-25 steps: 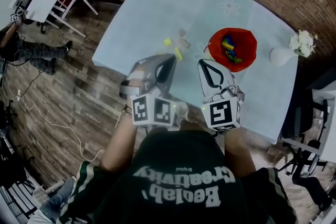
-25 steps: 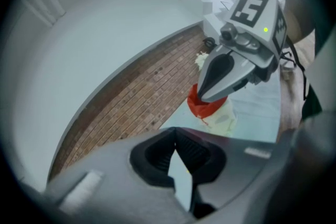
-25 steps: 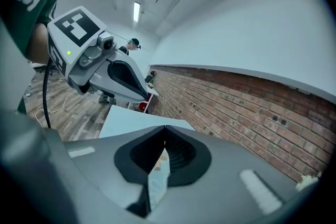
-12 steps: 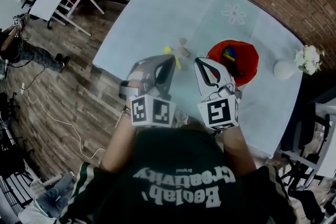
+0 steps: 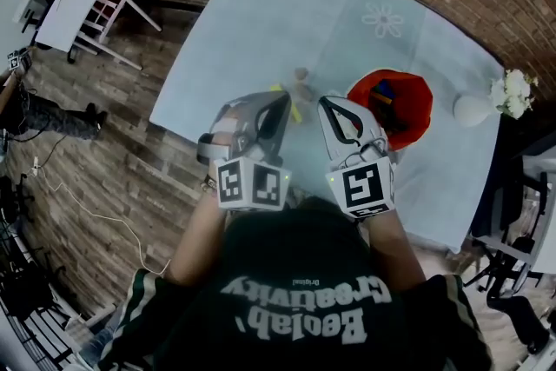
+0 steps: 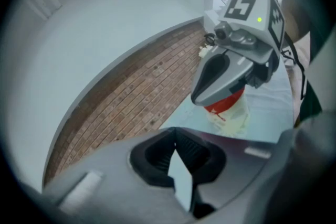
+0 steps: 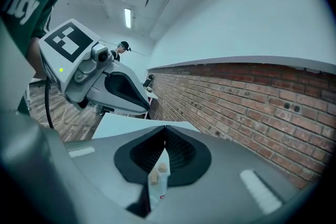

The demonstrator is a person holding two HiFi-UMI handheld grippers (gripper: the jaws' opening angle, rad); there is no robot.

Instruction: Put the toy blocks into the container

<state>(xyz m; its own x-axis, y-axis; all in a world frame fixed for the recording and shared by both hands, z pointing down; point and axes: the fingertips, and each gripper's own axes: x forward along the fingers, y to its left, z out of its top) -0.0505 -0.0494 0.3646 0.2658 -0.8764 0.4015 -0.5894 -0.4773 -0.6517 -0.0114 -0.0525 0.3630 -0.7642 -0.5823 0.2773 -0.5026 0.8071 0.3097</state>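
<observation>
Both abreast, tilted slightly down over table (image 5: 261, 13) | left tool (image 5: 280, 100): jaws together, empty | right tool (image 5: 325, 105): jaws together, empty

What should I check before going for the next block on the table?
1. Jaws open for a pick: not ok. The left gripper and right gripper are both shut, with nothing between them.
2. Blocks left to pick: ok. A yellow block and a tan block lie on the table just ahead of the grippers.
3. Yellow block in full sight: not ok. The left gripper partly covers it in the head view.
4. Red container upright with its mouth open: ok.
5. Room left inside it: cannot tell.
6. Vase out of the way: ok. It stands apart, on the container's far side from the blocks.
</observation>
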